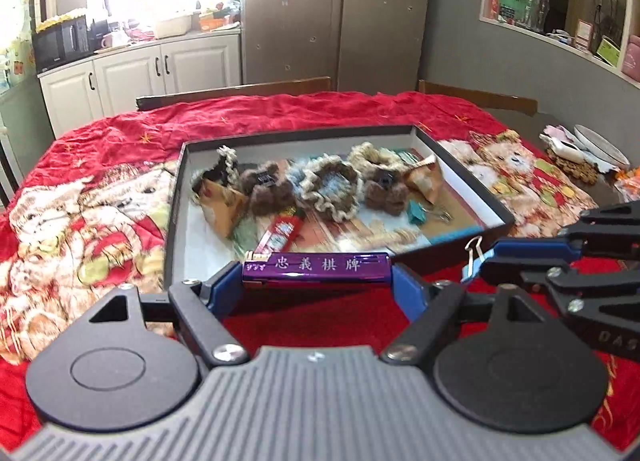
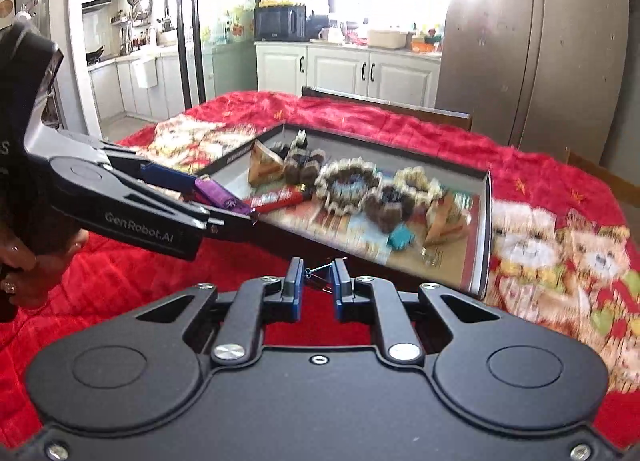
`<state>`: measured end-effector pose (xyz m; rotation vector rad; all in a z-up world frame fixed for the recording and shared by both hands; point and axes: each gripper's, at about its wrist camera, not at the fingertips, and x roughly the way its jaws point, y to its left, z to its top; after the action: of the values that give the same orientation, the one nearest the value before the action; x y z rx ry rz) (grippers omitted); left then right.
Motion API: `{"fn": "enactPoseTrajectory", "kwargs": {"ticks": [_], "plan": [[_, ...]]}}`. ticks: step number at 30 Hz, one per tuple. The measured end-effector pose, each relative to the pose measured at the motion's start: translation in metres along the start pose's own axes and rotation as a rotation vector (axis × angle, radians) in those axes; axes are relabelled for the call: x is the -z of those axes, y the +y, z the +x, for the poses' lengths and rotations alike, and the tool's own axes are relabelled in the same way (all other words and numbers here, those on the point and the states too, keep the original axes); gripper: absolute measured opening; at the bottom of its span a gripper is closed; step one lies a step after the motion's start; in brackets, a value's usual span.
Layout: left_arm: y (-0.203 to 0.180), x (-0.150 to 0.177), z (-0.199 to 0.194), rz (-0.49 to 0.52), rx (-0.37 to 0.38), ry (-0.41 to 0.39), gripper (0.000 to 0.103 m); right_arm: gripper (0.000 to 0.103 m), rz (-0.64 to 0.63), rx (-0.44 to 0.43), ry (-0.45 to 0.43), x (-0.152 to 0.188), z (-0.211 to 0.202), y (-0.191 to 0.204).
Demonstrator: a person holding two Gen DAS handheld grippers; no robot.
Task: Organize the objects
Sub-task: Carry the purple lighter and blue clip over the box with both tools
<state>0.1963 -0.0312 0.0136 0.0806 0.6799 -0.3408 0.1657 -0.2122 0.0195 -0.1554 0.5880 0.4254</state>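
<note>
Though glossy, purple lighter point(image 1: 316, 267) (oblong)

The purple lighter point(image 1: 316, 266) has a glossy, mirror-like shell. The left hand-held gripper point(image 1: 316, 281) is matt black plastic with shiny metal screws and smooth blue fingers point(image 1: 219, 288). The binder clip point(image 1: 473, 257) shows bright wire handles. The scrunchies point(image 1: 329, 185) look fuzzy and woolly. The shallow box point(image 1: 176, 201) is matt card, and the red cloth point(image 1: 100, 181) is quilted with a slight sheen.

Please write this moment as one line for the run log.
left gripper: shut on purple lighter | right gripper: shut on binder clip | box: ahead
</note>
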Motion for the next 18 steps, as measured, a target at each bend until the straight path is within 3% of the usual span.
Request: {"fn": "enactPoseTrajectory", "kwargs": {"ticks": [10, 18], "plan": [[0.022, -0.024, 0.03, 0.0, -0.056, 0.0, 0.08, 0.014, -0.032, 0.011, -0.031, -0.037, 0.035, 0.0], [0.031, -0.03, 0.061, -0.021, -0.077, 0.029, 0.08, 0.014, -0.021, 0.021, -0.005, -0.042, 0.077, -0.008]]}}
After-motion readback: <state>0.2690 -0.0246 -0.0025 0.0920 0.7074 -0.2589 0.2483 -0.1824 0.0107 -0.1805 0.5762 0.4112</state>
